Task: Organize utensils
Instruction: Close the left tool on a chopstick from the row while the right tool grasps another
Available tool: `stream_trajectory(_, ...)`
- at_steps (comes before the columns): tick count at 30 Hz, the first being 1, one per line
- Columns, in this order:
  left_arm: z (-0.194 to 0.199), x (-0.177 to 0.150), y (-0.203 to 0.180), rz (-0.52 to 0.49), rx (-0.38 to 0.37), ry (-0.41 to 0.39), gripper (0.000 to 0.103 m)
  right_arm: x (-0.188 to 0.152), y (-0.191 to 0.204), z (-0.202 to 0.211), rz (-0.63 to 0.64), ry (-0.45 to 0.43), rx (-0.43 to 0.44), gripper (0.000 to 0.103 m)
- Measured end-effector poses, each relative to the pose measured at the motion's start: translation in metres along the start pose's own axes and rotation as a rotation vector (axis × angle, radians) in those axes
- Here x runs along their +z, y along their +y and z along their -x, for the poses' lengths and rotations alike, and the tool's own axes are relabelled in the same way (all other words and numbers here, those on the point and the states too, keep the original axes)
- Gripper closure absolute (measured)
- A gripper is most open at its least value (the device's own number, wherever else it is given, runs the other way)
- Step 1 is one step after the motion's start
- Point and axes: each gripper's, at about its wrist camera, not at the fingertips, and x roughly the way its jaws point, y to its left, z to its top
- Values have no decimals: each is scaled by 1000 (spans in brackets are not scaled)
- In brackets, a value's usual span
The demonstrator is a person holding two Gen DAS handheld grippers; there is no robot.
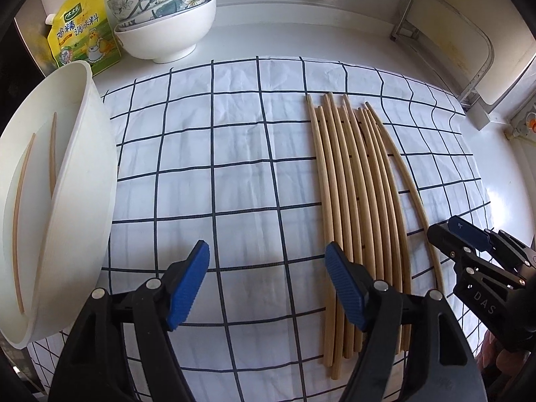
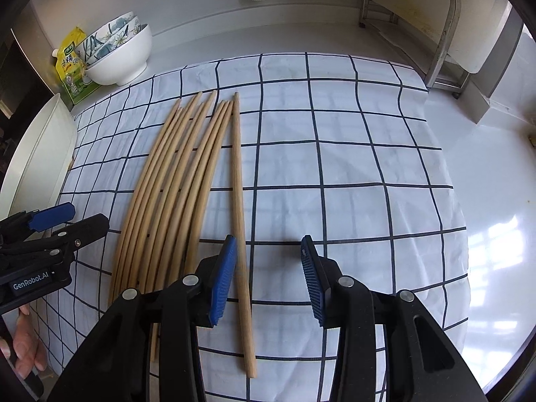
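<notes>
Several wooden chopsticks (image 1: 351, 184) lie side by side on a white checked cloth (image 1: 217, 167); they also show in the right wrist view (image 2: 174, 181). One chopstick (image 2: 239, 207) lies apart at the right of the bundle. A white container (image 1: 67, 201) at the left holds two chopsticks (image 1: 20, 221). My left gripper (image 1: 268, 278) is open and empty over the cloth, left of the bundle. My right gripper (image 2: 268, 274) is open, low over the cloth, with the lone chopstick just inside its left finger.
Stacked bowls (image 1: 167, 16) and a yellow seasoning bag (image 1: 80, 33) stand at the back left. A metal rack (image 1: 445, 43) stands at the back right. The white counter (image 2: 485, 184) runs past the cloth's right edge.
</notes>
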Motion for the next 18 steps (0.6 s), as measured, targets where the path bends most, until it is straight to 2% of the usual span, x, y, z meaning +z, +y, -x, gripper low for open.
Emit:
stream_trajectory(13, -15, 4, -13, -35, 33, -8, 31, -1, -12, 4, -18, -9, -4, 65)
stream_trajectory(18, -17, 5, -11, -26, 63, 0, 25, 0, -11, 4, -13, -11, 3, 65)
